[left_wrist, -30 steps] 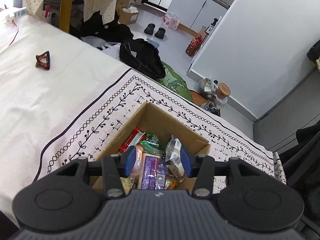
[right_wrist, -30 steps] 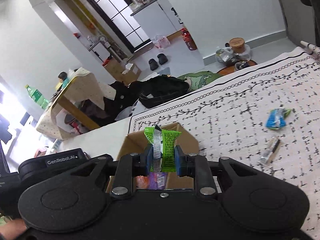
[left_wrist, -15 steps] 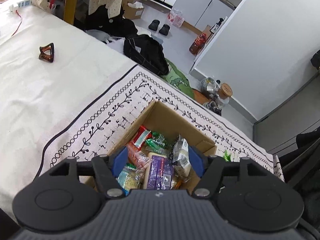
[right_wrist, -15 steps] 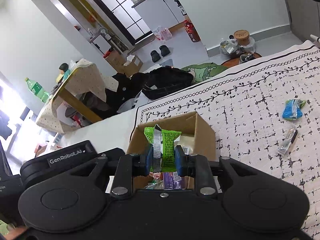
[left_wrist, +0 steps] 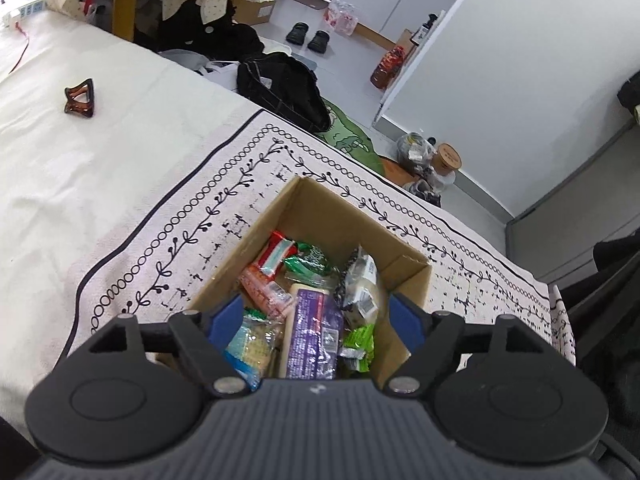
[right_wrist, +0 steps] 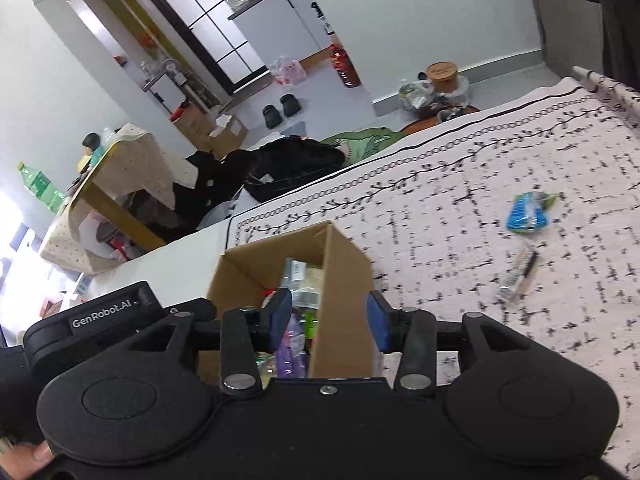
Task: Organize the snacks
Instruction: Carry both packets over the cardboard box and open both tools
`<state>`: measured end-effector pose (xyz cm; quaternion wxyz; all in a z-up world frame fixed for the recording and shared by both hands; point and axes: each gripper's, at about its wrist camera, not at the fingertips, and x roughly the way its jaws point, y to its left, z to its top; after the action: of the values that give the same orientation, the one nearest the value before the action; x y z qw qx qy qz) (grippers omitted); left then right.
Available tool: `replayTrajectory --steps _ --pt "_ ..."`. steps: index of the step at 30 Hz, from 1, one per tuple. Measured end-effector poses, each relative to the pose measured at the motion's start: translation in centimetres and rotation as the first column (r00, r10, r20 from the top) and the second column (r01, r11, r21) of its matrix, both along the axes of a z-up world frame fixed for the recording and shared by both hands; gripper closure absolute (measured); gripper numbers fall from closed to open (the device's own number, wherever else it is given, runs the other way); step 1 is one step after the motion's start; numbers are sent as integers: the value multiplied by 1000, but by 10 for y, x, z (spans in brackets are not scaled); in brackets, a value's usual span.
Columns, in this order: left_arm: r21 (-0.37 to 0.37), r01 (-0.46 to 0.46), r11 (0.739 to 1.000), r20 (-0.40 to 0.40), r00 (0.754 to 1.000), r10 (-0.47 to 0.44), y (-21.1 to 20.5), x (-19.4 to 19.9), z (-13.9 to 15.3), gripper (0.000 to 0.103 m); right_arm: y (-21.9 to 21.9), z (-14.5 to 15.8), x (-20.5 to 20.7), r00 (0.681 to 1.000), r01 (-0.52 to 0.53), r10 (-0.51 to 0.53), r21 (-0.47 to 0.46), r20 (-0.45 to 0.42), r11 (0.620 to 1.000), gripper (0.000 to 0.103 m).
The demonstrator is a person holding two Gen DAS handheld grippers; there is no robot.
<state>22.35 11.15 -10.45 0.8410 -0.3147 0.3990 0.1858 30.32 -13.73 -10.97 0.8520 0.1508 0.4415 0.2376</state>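
Note:
An open cardboard box [left_wrist: 340, 216] [right_wrist: 340, 280] sits on the patterned tablecloth, filled with several snack packets. A purple packet [left_wrist: 312, 332] lies in the middle, and a green packet [left_wrist: 358, 346] rests at its near right. My left gripper [left_wrist: 316, 320] hangs open above the box's near side with nothing held. Over the box's right wall, my right gripper [right_wrist: 326, 316] is open and empty. On the cloth to the right lie a blue packet [right_wrist: 528, 212] and a slim silver stick packet [right_wrist: 518, 276].
A brown hair clip [left_wrist: 80, 98] lies on the plain white cloth at the left. Beyond the table edge are a black bag [left_wrist: 284, 88], shoes and jars on the floor. A hand [right_wrist: 24, 456] shows at the lower left.
My right gripper opened and let the green packet drop into the box. The left gripper opened wider and drew back, so more of the box shows.

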Motion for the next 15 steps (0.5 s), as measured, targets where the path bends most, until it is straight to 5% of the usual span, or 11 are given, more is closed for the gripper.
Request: replayTrajectory --steps 15 --pt "57 127 990 8 992 -128 -47 14 5 17 -67 1 5 996 89 -88 -37 13 995 40"
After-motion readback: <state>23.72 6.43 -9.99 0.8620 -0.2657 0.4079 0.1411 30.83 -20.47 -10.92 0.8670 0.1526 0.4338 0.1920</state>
